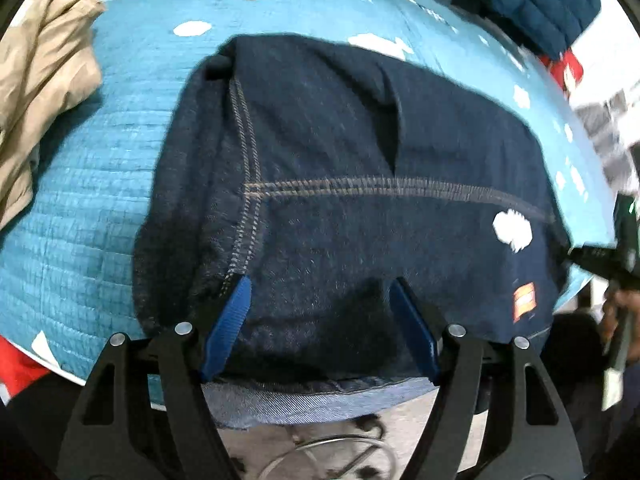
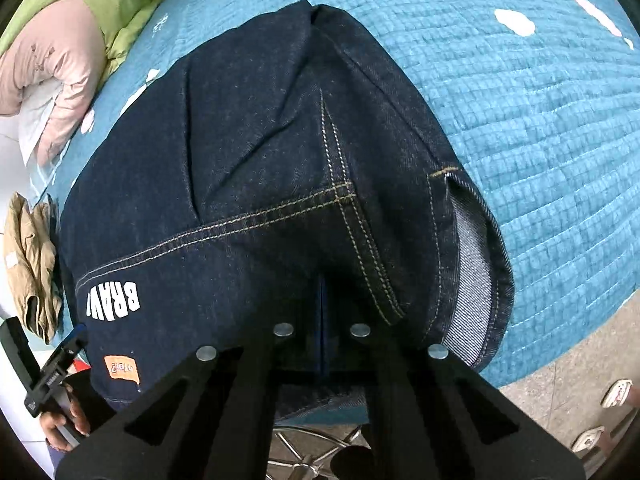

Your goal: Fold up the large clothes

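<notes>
We are looking down along both grippers at a dark denim garment (image 1: 360,200) lying folded on a teal quilted cover (image 1: 100,200) with white patches. In the left wrist view, the left gripper (image 1: 320,300) is standing with its 2 blue fingers (image 1: 228,324) wide apart over the garment's near edge, the denim lying between them without being pinched. In the right wrist view, the right gripper (image 2: 324,320) is showing its jaws drawn together, leaving only a narrow slit; we cannot tell whether any fabric is caught there. The garment's tan double stitching (image 2: 340,196) is crossing just ahead of that gripper, a white printed word (image 2: 114,300) and an orange label (image 2: 122,368) are sitting at its left, and a paler inner face (image 2: 472,280) is showing at its right edge. A beige garment (image 1: 40,100) is lying at the cover's left, and pink and green bedding (image 2: 72,40) is lying at the far side.
</notes>
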`<action>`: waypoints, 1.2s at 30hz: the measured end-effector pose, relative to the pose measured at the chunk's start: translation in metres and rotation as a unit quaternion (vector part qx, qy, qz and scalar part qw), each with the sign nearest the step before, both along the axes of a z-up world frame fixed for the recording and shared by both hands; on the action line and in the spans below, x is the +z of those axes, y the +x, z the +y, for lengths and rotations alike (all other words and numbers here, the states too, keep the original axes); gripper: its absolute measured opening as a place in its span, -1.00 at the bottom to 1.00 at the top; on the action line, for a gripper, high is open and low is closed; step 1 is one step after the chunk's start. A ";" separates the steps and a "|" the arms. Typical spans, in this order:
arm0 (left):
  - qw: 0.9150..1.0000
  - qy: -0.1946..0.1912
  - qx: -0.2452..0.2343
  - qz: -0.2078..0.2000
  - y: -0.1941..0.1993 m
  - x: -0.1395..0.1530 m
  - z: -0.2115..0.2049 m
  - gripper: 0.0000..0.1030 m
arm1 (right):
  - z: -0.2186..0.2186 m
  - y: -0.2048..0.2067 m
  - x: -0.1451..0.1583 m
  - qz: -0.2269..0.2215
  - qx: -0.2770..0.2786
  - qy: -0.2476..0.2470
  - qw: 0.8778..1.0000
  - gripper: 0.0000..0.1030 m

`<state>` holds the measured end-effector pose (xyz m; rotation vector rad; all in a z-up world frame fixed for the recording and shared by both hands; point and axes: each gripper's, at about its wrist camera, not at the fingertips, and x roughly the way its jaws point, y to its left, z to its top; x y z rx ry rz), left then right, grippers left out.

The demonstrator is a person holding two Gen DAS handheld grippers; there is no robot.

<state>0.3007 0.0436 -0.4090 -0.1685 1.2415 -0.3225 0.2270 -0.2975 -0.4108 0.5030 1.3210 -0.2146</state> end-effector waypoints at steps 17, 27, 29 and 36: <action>0.992 0.026 0.119 0.017 0.030 -0.026 0.079 0.71 | 0.137 0.180 -0.012 -0.013 0.107 0.026 0.994 -0.89; 0.994 0.031 0.106 0.015 0.036 -0.026 0.076 0.78 | 0.124 0.125 -0.004 -0.002 0.115 0.083 0.990 -0.84; 0.994 0.029 0.106 0.016 0.034 -0.027 0.076 0.78 | 0.133 0.097 -0.005 0.004 0.124 0.083 0.989 -0.83; 0.993 0.018 0.115 0.025 0.030 -0.024 0.079 0.78 | 0.129 0.084 -0.029 -0.014 0.080 0.092 0.992 -0.98</action>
